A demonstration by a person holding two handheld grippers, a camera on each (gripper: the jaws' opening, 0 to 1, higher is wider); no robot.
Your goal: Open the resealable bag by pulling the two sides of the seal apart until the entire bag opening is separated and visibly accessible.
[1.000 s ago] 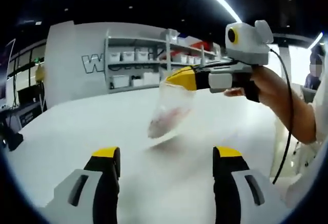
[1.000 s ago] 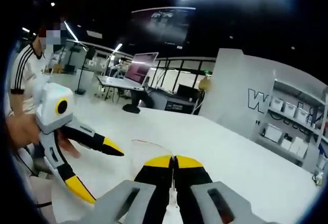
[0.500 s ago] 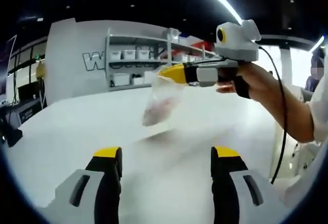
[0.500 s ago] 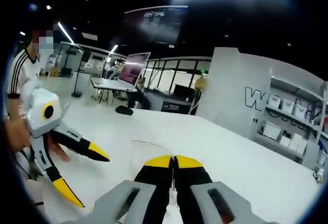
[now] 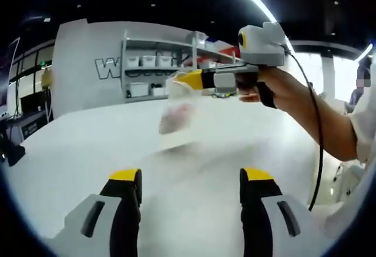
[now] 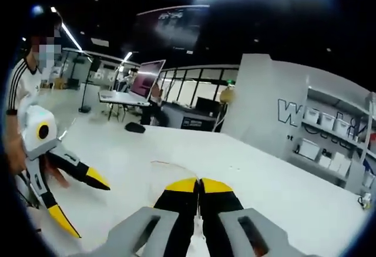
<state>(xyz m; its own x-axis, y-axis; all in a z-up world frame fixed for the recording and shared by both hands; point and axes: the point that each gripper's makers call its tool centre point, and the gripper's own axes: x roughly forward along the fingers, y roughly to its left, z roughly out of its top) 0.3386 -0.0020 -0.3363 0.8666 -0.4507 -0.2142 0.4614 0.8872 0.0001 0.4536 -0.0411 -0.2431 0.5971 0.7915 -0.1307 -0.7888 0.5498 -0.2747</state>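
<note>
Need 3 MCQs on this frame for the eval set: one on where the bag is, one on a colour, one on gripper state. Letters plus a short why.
1. Where is the bag?
A. Flat on the table
B. Hanging in the air from the right gripper
C. On the shelf

2. What colour are the gripper tips?
A. Yellow
B. Red
C. Blue

3. How does the left gripper stand?
A. Shut on the bag
B. Shut on nothing
C. Open, holding nothing

Answers:
1 B: in the left gripper view the clear bag hangs below the right gripper, above the white table.
2 A: both tips of the left gripper are yellow, and so are those of the right gripper in the right gripper view.
3 C: its jaws stand wide apart with bare table between them, while the right gripper's jaws are pressed together on the bag's top edge.
</note>
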